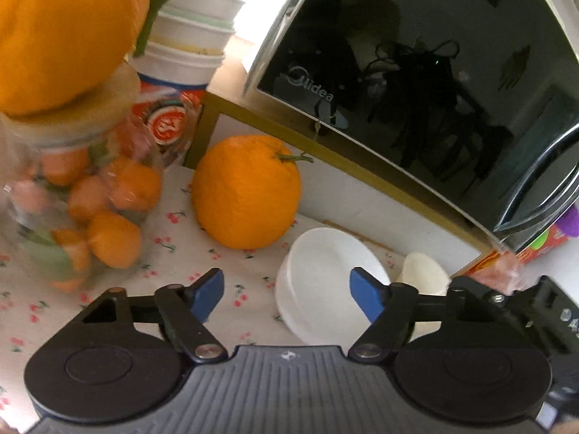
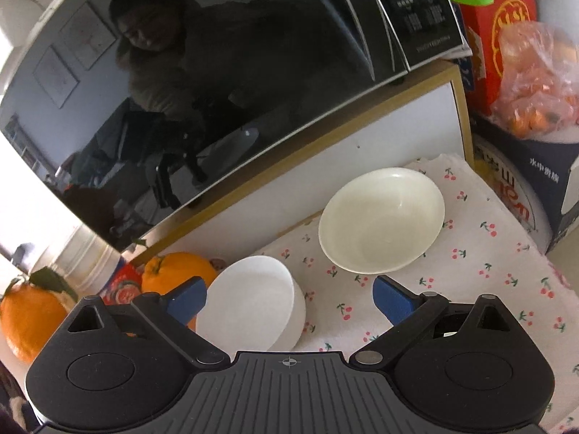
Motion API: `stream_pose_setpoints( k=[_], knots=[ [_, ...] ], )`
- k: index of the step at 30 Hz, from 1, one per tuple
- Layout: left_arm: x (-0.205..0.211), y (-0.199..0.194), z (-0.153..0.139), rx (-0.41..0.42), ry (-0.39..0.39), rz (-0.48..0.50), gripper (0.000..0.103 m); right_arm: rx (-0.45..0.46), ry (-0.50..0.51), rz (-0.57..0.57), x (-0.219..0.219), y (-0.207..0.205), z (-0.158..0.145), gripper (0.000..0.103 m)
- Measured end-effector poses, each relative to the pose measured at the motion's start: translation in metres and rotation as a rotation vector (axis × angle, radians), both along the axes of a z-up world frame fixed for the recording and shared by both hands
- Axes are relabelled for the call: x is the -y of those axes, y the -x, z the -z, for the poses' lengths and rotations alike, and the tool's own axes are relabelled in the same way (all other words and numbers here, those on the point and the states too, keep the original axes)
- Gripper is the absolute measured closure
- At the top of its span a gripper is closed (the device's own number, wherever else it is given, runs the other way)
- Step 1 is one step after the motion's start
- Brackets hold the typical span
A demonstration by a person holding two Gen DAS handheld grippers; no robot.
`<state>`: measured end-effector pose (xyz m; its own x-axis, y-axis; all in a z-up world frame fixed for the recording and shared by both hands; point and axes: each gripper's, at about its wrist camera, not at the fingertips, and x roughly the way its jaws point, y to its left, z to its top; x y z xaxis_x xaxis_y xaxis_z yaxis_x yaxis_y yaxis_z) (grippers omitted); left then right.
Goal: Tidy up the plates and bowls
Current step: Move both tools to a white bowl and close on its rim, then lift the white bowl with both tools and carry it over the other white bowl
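White straight-walled bowl (image 2: 253, 303) | cream rounded bowl (image 2: 381, 218) | cherry-print cloth (image 2: 488, 271) — both grippers' fingers apart, empty

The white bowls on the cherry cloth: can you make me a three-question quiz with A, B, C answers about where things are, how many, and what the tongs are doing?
1. Where is the loose orange?
A. inside a bowl
B. on the cloth beside the straight-sided white bowl
C. on the microwave

2. How many white bowls are on the cherry cloth?
A. two
B. four
C. none

3. What are the right tongs doing?
A. squeezing an orange
B. holding a spoon
C. open, gripping nothing

Answers:
1 B, the orange sits on the cloth next to that bowl.
2 A, the straight-sided one and the shallow bowl.
3 C, the blue tips stand apart and grip nothing.
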<state>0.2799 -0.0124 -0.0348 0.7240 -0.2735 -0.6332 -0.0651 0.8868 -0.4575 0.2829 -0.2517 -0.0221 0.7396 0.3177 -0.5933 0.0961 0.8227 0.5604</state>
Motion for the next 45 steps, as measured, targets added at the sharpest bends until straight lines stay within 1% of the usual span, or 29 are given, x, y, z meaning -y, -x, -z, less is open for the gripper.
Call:
stream_pose_setpoints(
  k=[1,3,4,6,7,9,11,12,14,15,17,18,20,22,26,34,41,45],
  knots=[
    [0.002,-0.001,0.002,0.005,0.005,0.001,0.038,-0.003,-0.006,0.004,0.0,-0.002,0.003,0.004],
    [0.007,-0.002,0.005,0.01,0.001,-0.002,0.047,-0.002,-0.024,0.003,-0.003,-0.004,0.007,0.009],
    [0.009,-0.002,0.006,0.012,0.0,-0.003,0.049,-0.001,-0.031,-0.001,-0.004,-0.005,0.008,0.011],
    [0.013,-0.004,0.01,0.01,0.01,-0.001,0.057,0.005,-0.025,-0.014,-0.01,-0.007,0.01,0.015],
    [0.014,-0.005,0.012,0.009,0.018,-0.001,0.058,0.007,-0.017,-0.018,-0.012,-0.008,0.011,0.018],
    [0.017,-0.009,0.016,0.005,0.021,0.001,0.063,-0.004,-0.009,-0.019,-0.017,-0.01,0.016,0.026],
    [0.02,-0.011,0.018,0.006,0.01,0.003,0.068,-0.023,-0.022,-0.016,-0.019,-0.013,0.022,0.039],
    [0.021,-0.012,0.018,0.005,0.005,0.003,0.072,-0.032,-0.03,-0.015,-0.02,-0.014,0.025,0.041],
    [0.019,-0.011,0.017,0.001,0.007,0.003,0.077,-0.041,-0.033,-0.017,-0.022,-0.015,0.03,0.05],
    [0.019,-0.011,0.017,-0.002,0.008,0.004,0.08,-0.047,-0.025,-0.016,-0.025,-0.016,0.033,0.053],
    [0.019,-0.011,0.018,-0.008,0.001,-0.001,0.084,-0.058,-0.004,-0.011,-0.029,-0.017,0.037,0.062],
    [0.019,-0.011,0.018,-0.009,-0.007,-0.002,0.086,-0.064,0.002,-0.009,-0.031,-0.017,0.039,0.064],
    [0.019,-0.01,0.019,-0.013,-0.013,-0.006,0.088,-0.07,0.008,-0.008,-0.035,-0.018,0.042,0.072],
    [0.018,-0.01,0.019,-0.016,-0.013,-0.005,0.089,-0.076,0.007,-0.015,-0.038,-0.018,0.044,0.076],
    [0.015,-0.008,0.019,-0.017,-0.015,-0.004,0.089,-0.078,0.032,-0.013,-0.043,-0.017,0.047,0.08],
    [0.015,-0.005,0.014,-0.004,-0.022,-0.011,0.089,-0.081,0.01,-0.01,-0.044,-0.016,0.043,0.08],
    [0.016,0.006,-0.002,0.019,-0.025,-0.002,0.089,-0.051,0.029,-0.019,-0.041,-0.007,0.022,0.08],
    [0.019,0.017,-0.013,0.031,-0.061,0.016,0.089,-0.04,0.042,-0.025,-0.04,0.002,0.008,0.08]
  ],
)
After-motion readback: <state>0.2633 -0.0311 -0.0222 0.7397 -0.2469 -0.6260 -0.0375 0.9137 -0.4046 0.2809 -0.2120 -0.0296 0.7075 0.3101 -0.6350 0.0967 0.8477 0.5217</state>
